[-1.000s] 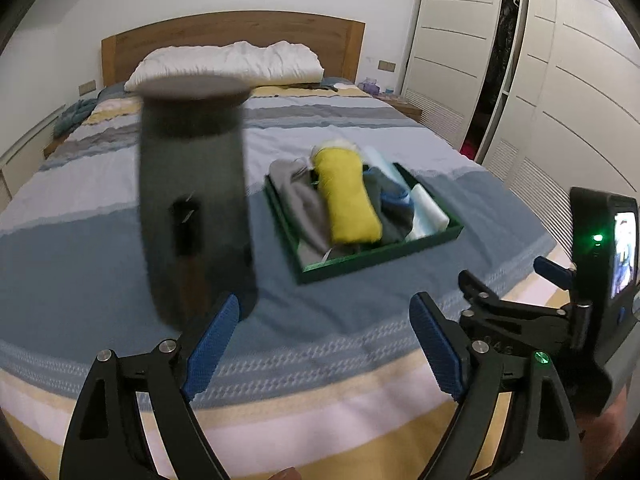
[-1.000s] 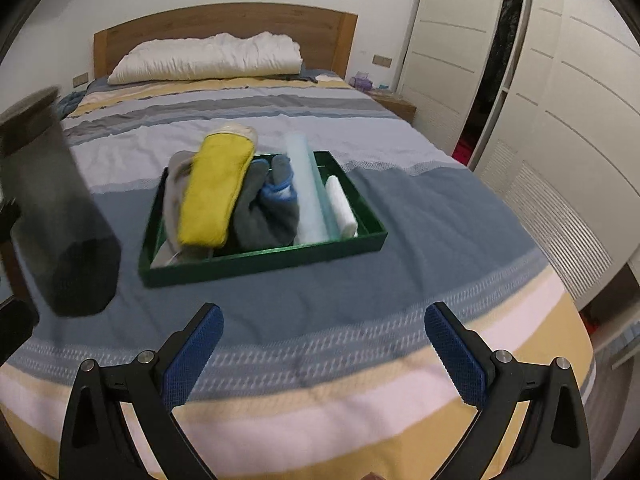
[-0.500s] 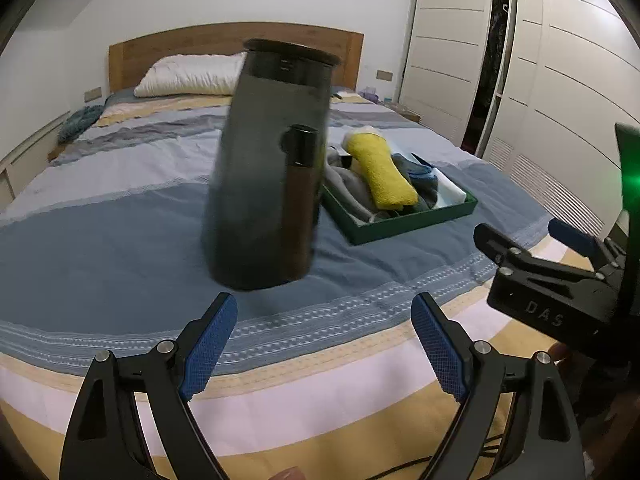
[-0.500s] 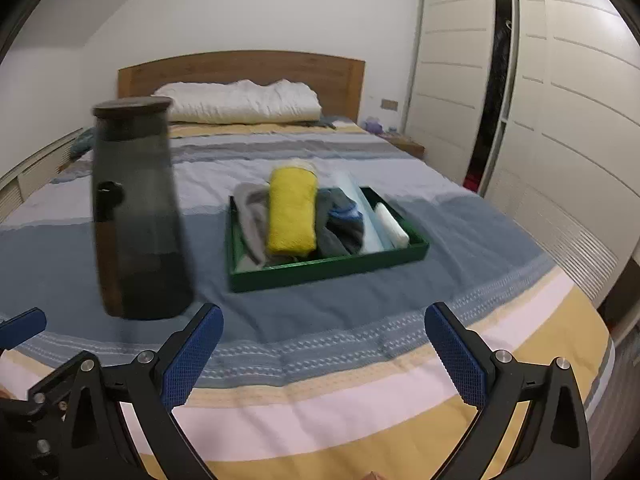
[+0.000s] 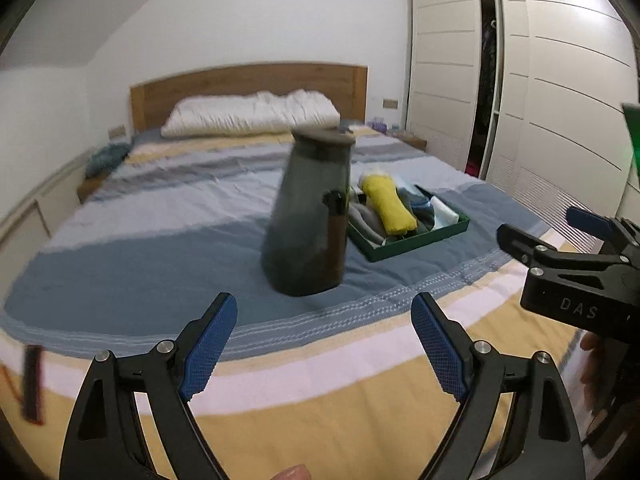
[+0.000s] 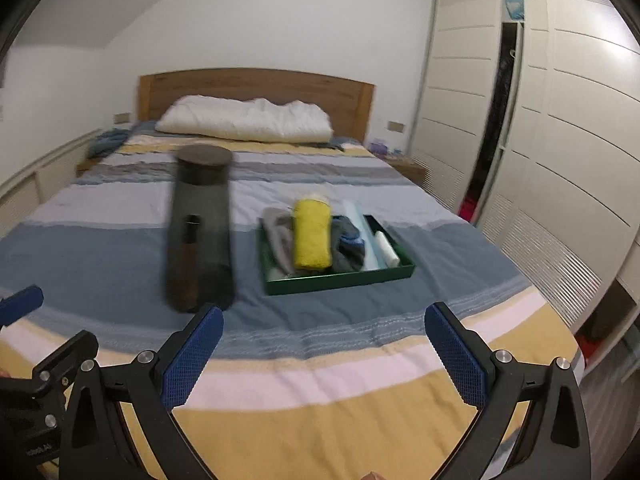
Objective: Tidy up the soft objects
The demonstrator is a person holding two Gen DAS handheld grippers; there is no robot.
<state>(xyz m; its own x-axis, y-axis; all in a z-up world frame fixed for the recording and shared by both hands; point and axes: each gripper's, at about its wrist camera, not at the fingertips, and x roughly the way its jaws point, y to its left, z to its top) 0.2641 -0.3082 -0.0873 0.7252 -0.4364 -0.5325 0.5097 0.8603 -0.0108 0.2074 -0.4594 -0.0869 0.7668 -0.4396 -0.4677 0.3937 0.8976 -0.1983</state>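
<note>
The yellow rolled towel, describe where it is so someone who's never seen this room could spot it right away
Start at the bed with the striped cover and find the green tray on its blue band, right of the tall dark jug. The yellow rolled towel lies lengthwise in the tray, on top of the pile. It is the only bright yellow piece; its neighbours are grey, blue and white.

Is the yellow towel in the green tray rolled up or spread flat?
Rolled up. The yellow towel forms a thick cylinder lying lengthwise on top of the grey cloths in the green tray.
</note>
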